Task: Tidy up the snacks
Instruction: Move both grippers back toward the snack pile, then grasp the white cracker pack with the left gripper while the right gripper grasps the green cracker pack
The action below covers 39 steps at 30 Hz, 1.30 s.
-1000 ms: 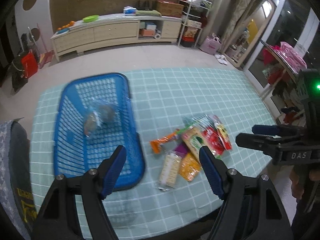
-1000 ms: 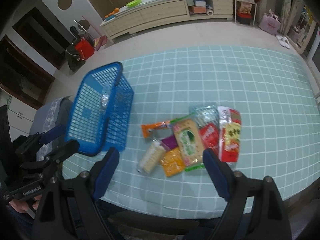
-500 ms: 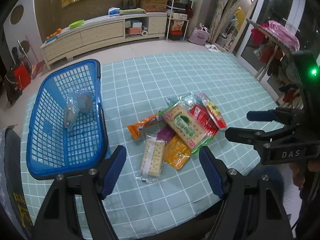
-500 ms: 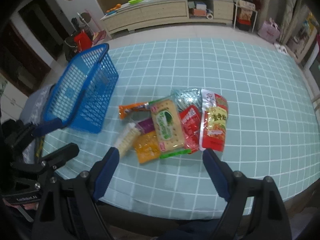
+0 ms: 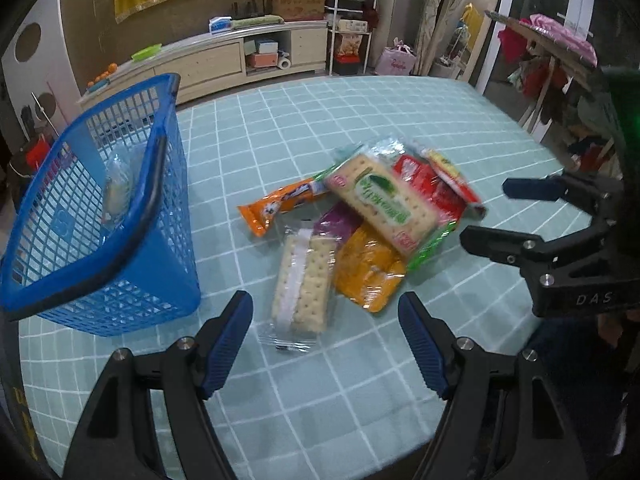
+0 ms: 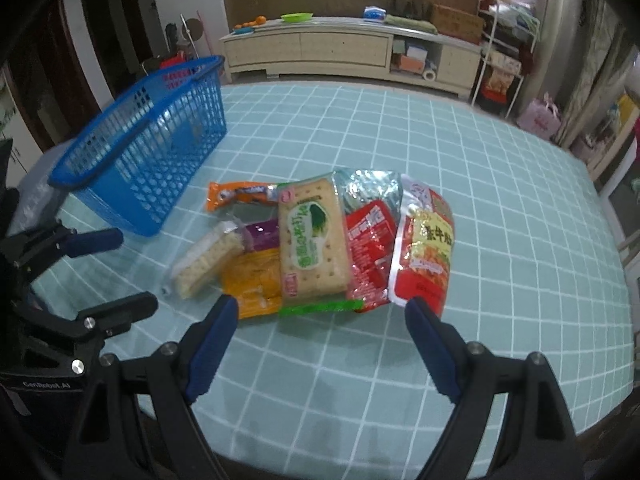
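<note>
The blue basket (image 5: pixel 100 216) stands at far left on the checked tablecloth (image 5: pixel 280 120), a clear packet (image 5: pixel 114 188) inside. The left gripper (image 5: pixel 324 320) hovers, jaws spread, over the cracker sandwich pack (image 5: pixel 302 280). The snack pile (image 6: pixel 320 240) lies right of the basket. The right gripper (image 6: pixel 322 320) hovers at the pile's near edge, jaws spread, empty.

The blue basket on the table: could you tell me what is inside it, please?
Inside the blue basket, the left wrist view shows one clear-wrapped snack leaning against the mesh wall. The near wall and rim hide part of the floor, so anything lying there cannot be seen.
</note>
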Motion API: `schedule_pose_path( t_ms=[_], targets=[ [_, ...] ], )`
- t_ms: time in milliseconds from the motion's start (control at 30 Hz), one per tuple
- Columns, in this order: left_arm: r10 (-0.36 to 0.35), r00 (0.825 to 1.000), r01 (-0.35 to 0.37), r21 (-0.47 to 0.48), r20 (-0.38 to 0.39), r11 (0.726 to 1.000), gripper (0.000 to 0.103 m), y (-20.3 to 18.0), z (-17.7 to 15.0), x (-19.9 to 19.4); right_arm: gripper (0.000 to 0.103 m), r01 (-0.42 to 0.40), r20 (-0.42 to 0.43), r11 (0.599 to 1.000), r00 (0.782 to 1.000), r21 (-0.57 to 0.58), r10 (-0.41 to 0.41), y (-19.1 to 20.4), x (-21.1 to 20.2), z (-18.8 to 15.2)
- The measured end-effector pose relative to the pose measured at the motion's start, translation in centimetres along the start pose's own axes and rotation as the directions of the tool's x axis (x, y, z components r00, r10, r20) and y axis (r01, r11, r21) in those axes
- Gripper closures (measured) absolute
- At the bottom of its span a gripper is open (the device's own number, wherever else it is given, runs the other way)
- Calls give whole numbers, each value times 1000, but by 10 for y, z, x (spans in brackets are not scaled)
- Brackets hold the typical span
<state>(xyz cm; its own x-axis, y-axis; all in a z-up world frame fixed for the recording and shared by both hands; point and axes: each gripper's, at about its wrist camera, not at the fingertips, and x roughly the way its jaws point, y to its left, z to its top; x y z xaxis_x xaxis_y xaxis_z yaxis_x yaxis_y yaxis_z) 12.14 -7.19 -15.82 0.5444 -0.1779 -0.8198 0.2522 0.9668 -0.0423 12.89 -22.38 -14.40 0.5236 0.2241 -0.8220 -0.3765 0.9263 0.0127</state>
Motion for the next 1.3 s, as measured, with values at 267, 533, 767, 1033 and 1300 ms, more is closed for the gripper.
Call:
schedule_pose_path(
  t_ms=[267,533,767,1033,1300],
  targets=[
    [21,1000,-21,33,-14,999,30,9,2,37,15,8,8,1000,1000,-27,-8,7,31,7],
    [-4,999,5,21,-41,1000,30,15,3,67,15,35,15,999,999,-31,-35,6,43,3],
    [-63,997,59,-67,-49,996,37,24,4,74,15,29,21,1000,999,-9,-29,1,43,3],
    [-19,998,15,-65,-60,998,61,20,5,70,15,25,32,1000,999,-17,-25,3,43,6],
    [69,998,-68,-97,12,993,61,17,-4,49,15,3,31,1000,999,-7,-3,4,46,7]
  ],
)
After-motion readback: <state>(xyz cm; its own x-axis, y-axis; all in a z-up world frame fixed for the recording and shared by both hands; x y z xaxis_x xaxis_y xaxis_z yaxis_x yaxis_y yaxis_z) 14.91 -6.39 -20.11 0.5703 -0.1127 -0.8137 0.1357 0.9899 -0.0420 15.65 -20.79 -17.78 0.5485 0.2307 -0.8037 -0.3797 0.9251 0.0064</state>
